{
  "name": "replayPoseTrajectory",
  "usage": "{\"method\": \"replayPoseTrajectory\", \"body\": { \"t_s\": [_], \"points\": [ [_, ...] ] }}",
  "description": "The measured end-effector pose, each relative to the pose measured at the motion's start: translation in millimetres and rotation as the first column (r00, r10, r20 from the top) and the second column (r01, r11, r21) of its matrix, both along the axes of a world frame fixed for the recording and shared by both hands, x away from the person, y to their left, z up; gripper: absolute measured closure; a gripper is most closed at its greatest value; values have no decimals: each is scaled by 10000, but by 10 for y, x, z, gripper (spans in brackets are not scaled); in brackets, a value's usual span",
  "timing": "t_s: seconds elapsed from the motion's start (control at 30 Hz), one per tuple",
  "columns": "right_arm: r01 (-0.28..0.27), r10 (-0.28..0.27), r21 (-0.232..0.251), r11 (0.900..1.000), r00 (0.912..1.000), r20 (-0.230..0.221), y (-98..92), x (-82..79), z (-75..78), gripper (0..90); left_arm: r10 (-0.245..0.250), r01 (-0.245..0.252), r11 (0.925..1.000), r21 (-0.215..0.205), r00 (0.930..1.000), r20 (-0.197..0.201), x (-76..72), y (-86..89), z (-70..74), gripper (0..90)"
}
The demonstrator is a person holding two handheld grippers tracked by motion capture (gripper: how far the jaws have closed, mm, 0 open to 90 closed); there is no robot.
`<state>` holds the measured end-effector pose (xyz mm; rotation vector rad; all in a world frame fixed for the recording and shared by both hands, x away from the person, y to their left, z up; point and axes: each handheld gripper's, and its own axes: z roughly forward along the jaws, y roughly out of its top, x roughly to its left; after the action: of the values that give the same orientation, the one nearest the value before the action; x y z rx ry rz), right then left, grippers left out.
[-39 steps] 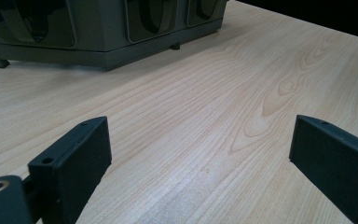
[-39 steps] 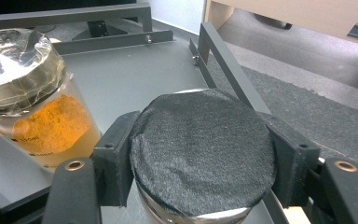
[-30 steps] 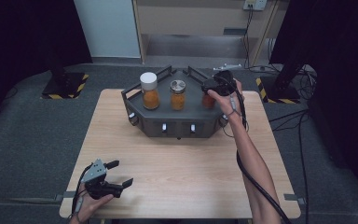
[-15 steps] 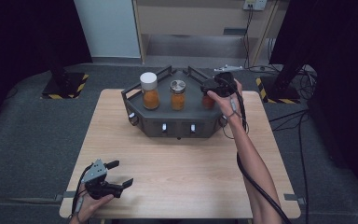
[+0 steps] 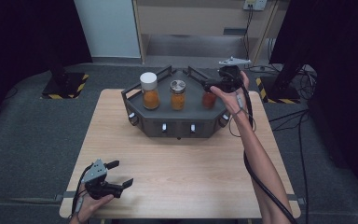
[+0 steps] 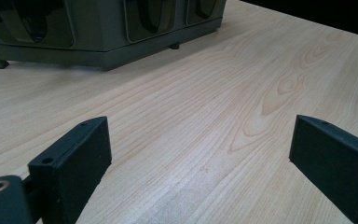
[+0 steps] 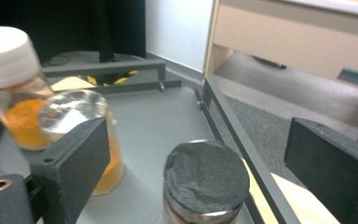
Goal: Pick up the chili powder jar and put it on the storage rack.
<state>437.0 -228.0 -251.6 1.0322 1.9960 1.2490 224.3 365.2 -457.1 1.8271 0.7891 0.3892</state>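
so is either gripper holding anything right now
No. The right gripper has just been opening and its jaws stand clear of the dark-lidded jar below. The left gripper is open over bare table.

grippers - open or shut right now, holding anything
Left gripper: open, empty, low over the table.
Right gripper: open, jaws just opened, holding nothing, above the black-lidded jar.

Pale matt wood table (image 5: pixel 186 158); clear glass jars (image 7: pixel 23 98); grey metal tray (image 5: pixel 177 122)
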Motion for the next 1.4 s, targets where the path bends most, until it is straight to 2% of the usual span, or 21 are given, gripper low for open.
{"method": "replayPoseTrajectory", "body": {
  "t_s": [0.2,0.3,0.37,0.5,0.53,0.6,0.7,0.73,0.77,0.8,0.83,0.93,1.07,1.4],
  "points": [
    [-514,507,186,9985,9980,383,-97,-196,134,58,-9,9,10000,30,10000,-14,1,-5,5,47],
    [-750,744,96,9971,9957,552,-141,-315,186,58,1,-1,10000,10,10000,-2,0,-3,2,47],
    [-907,889,242,9956,9938,671,-184,-397,193,58,5,-5,10000,-4,10000,-5,2,-2,0,47],
    [-1262,1239,209,9918,9881,909,-254,-567,207,57,10,-10,10000,-21,10000,7,-1,-1,1,47],
    [-1262,1239,209,9918,9881,909,-254,-567,207,57,10,-10,10000,-21,10000,7,-1,-1,1,46],
    [-1529,1505,156,9881,9831,1041,-313,-690,189,53,16,-16,10000,-40,10000,0,1,-1,-2,47],
    [-1670,1659,-15,9860,9783,1238,-373,-838,151,49,-8,8,10000,-28,10000,-2,1,-2,-1,47],
    [-1670,1659,-15,9860,9783,1238,-373,-838,151,49,-8,8,10000,-28,10000,-2,1,-2,-1,47],
    [-1756,1738,29,9845,9763,1289,-428,-915,124,46,-10,10,10000,-59,10000,10,-2,1,-3,46],
    [-1756,1738,29,9845,9763,1289,-428,-915,124,46,-10,10,10000,-59,10000,10,-2,1,-3,46],
    [-1762,1725,161,9842,9761,1321,-491,-1002,83,43,-5,5,10000,-64,10000,12,-4,2,-2,46],
    [-1863,1802,333,9819,9741,1364,-560,-1084,28,41,4,-4,10000,-88,10000,12,-3,1,-4,46],
    [-1967,1905,335,9799,9722,1358,-637,-1204,-55,33,14,-14,9999,-149,10000,6,1,5,-8,46],
    [-2332,2229,680,9700,9657,1329,-858,-1571,-394,32,15,-16,9997,-230,10000,-50,20,4,-18,45]
  ]
}}
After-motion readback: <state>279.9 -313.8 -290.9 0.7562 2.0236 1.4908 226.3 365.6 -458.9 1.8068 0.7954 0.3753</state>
